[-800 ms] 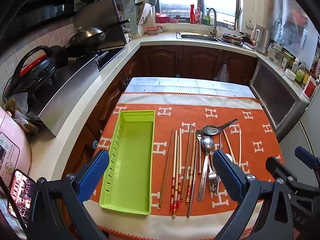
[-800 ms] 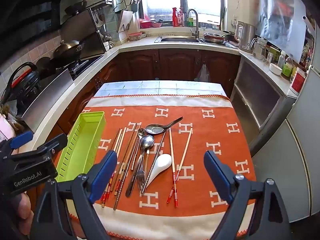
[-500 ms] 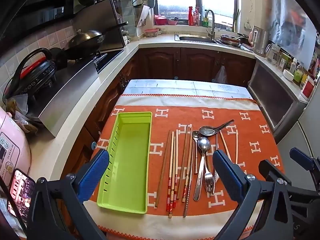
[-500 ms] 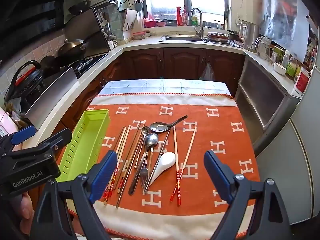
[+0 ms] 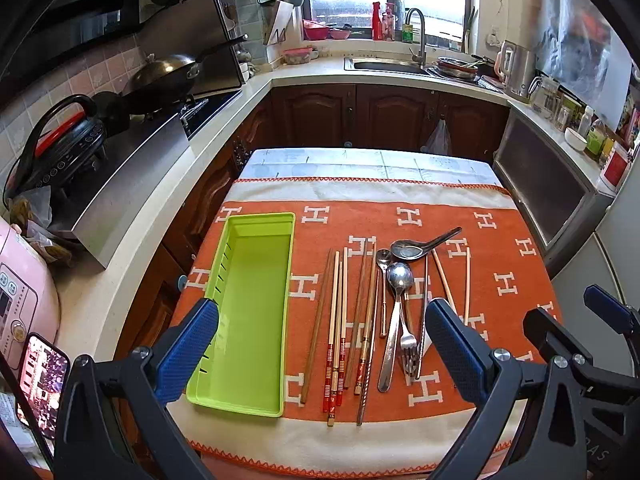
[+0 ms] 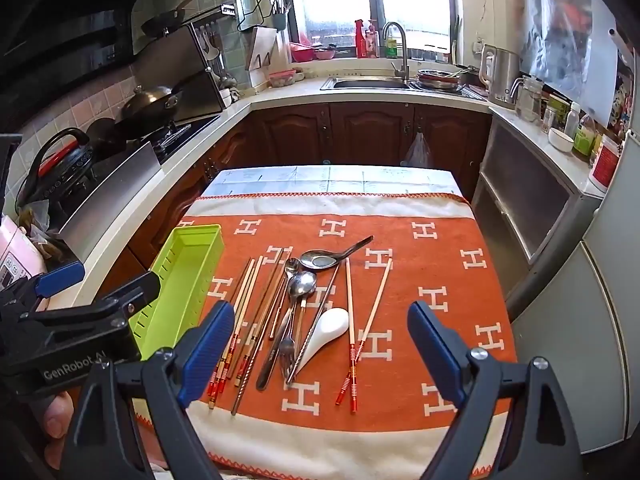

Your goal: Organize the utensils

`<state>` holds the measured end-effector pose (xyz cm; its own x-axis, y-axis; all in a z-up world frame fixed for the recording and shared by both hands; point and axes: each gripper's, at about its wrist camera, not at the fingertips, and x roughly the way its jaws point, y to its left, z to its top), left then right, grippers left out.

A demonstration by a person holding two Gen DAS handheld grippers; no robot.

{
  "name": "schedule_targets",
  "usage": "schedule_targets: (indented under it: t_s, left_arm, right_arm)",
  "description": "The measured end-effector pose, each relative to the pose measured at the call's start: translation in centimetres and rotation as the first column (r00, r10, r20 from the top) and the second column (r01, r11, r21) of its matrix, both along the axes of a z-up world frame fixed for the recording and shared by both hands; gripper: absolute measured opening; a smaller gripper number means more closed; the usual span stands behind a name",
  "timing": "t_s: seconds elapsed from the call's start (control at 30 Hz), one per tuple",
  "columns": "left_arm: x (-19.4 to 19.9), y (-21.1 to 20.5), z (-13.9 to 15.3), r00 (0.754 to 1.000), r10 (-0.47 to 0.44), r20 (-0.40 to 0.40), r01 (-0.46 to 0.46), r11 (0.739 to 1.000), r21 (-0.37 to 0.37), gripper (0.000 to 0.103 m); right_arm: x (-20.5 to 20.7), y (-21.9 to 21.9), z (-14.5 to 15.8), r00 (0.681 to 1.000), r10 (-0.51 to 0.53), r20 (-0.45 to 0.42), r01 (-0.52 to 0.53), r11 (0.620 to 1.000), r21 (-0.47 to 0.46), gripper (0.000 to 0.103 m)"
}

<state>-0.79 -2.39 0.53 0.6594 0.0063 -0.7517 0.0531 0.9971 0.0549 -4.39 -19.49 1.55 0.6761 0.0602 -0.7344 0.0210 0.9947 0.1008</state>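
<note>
While both tongs gape, green tray (image 5: 248, 320) nearer — utensils (image 6: 296, 312) unmoved

Green tray (image 5: 256, 320): smooth, slightly glossy plastic. Spoons (image 5: 400, 276) and fork (image 5: 407, 344): shiny metal; white spoon (image 6: 328, 330): glossy ceramic look; chopsticks (image 5: 334, 312): matt wood. Orange cloth (image 5: 500, 248): soft, matt woven fabric.

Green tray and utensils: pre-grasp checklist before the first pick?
1. Green tray holds nothing: ok.
2. Left gripper open, nothing held: ok.
3. Right gripper open, nothing held: ok.
4. Utensils apart for a clean single pick: not ok; fork, steel spoons and white spoon overlap.
5. Red-tipped chopstick pair at right lies apart from the pile: ok.
6. Tray slot spacing fits each utensil: cannot tell.
</note>
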Motion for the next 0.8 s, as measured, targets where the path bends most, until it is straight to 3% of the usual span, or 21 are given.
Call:
schedule_targets:
  t_s: [0.2,0.8]
  left_arm:
    - [0.11,-0.27,0.02,1.0,-0.011,0.003,0.011,1.0,0.009,0.102]
    - [0.03,0.08,-0.09,1.0,-0.016,0.01,0.016,0.999,0.028,0.102]
  right_arm:
    - [-0.12,-0.69,0.3,1.0,0.01,0.004,-0.01,1.0,0.009,0.081]
    - [0.08,-0.53,-0.26,1.0,0.004,-0.015,-0.003,1.0,0.015,0.08]
